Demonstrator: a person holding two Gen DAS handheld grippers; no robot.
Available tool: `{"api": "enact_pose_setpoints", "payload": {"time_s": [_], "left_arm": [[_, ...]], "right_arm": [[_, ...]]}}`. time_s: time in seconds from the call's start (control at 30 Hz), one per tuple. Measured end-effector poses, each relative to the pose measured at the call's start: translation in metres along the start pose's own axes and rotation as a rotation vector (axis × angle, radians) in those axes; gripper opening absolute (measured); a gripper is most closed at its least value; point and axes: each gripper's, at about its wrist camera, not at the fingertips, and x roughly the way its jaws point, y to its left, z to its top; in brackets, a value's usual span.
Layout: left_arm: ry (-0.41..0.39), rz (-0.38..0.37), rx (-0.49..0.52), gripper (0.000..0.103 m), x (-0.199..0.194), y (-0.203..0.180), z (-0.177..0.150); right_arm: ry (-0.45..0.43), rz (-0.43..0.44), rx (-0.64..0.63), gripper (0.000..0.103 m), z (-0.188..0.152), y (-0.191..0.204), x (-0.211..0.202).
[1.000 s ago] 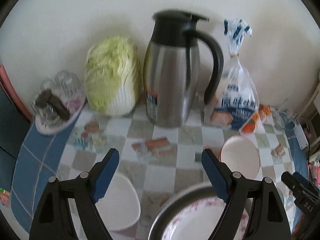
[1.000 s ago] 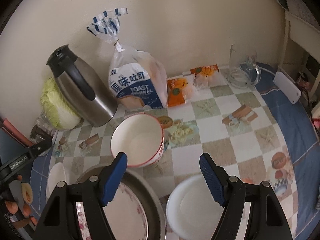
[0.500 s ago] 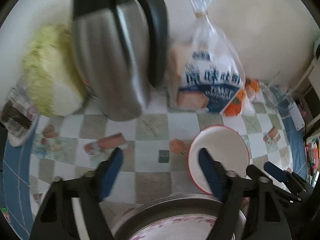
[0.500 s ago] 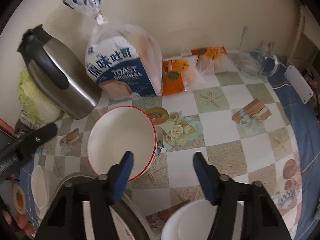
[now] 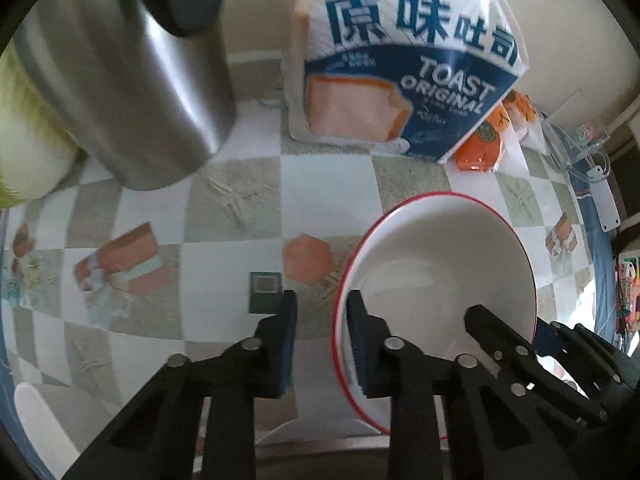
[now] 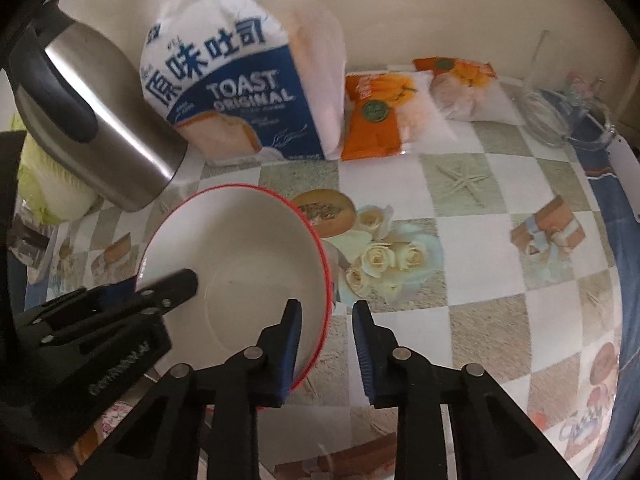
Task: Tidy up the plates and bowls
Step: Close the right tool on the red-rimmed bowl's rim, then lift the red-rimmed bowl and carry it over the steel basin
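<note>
Bowl (image 5: pixel 440 264), white with a red rim, sits on the checked worktop (image 5: pixel 224 200) in front of the toast bag (image 5: pixel 400 68), with the steel jug (image 5: pixel 132 80) off to its left. I have both tools on it at once.

Left gripper (image 5: pixel 320 336) straddles the bowl's left rim: one finger outside the wall, the other inside. Its jaws are closing, gap narrow, rim between them. I can't see pads pressing on the wall yet.

Right gripper (image 6: pixel 326 344) straddles the opposite rim the same way, inner finger inside the bowl, outer finger over the worktop. Also closing, also narrow, with the rim between. The outer finger stands clear of the wall, so I judge no firm grip here yet.

Handling notes: looks like glazed ceramic or melamine; stiff, smooth, likely slippery on the pads, and breakable if dropped. The wall is thin and curved, so a pinch across the rim is the only real hold. Two opposite pinches should keep it level. I'd squeeze until both sides bite before lifting, and raise both hands together, since a lag on one side would tilt it.

Other dishes show only partly: a metal basin (image 5: pixel 320 446) at the near edge in the left view, and a white plate edge (image 5: pixel 40 420) low left.
</note>
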Motion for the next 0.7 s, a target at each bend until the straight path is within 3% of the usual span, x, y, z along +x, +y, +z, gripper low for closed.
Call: {"api": "enact_pose_setpoints", "payload": {"time_s": [0.13, 0.27, 0.47, 0.7], "left_arm": [[0.014, -0.027, 0.022, 0.01, 0.007, -0.006, 0.0], [0.02, -0.039, 0.017, 0.01, 0.009, -0.009, -0.001], [-0.013, -0.062, 0.026, 0.01, -0.004, -0.014, 0.002], [-0.096, -0.058, 0.049, 0.01, -0.049, -0.03, -0.008]], "right_arm": [[0.029, 0.011, 0.0, 0.027, 0.001, 0.0, 0.011], [0.043, 0.054, 0.009, 0.018, -0.001, 0.0, 0.016], [0.012, 0.047, 0.016, 0.018, -0.002, -0.003, 0.006], [-0.063, 0.049, 0.013, 0.018, 0.0, -0.01, -0.032]]}}
